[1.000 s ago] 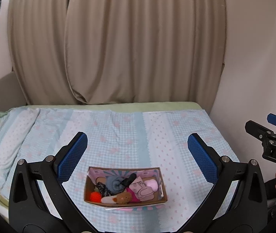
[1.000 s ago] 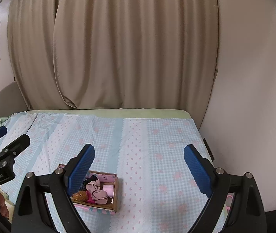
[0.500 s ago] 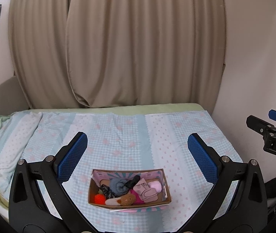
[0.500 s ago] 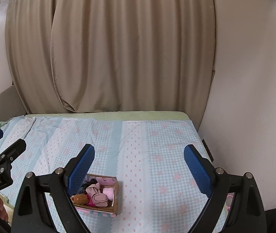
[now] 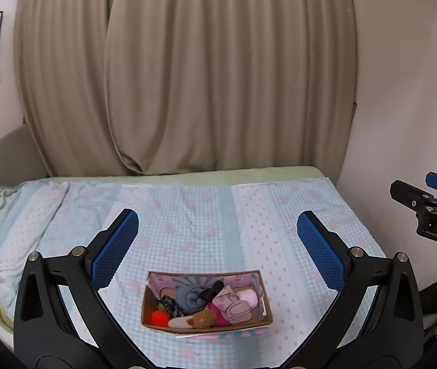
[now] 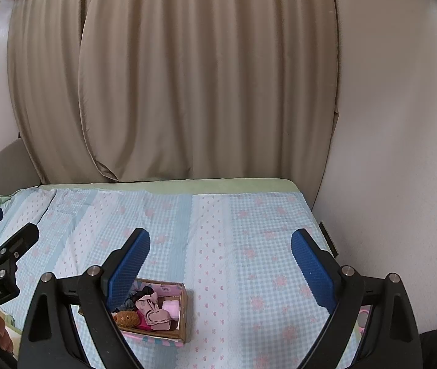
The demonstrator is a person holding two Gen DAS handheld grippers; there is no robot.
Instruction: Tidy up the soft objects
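Cardboard box [image 5: 266,307] with pink patterned lining, holding small soft toys and rolled fabric items, on the blue checked bedspread [image 5: 203,224], below and between the left gripper's [image 5: 217,247] wide-open empty fingers; right gripper [image 6: 218,269] likewise open, box beneath its left finger.

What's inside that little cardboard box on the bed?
The cardboard box holds soft things piled together: a brown teddy, an orange pom-pom, pink baby bootie, a rolled grey-blue sock and dark fabric. Whatever lies under the pile is hidden.
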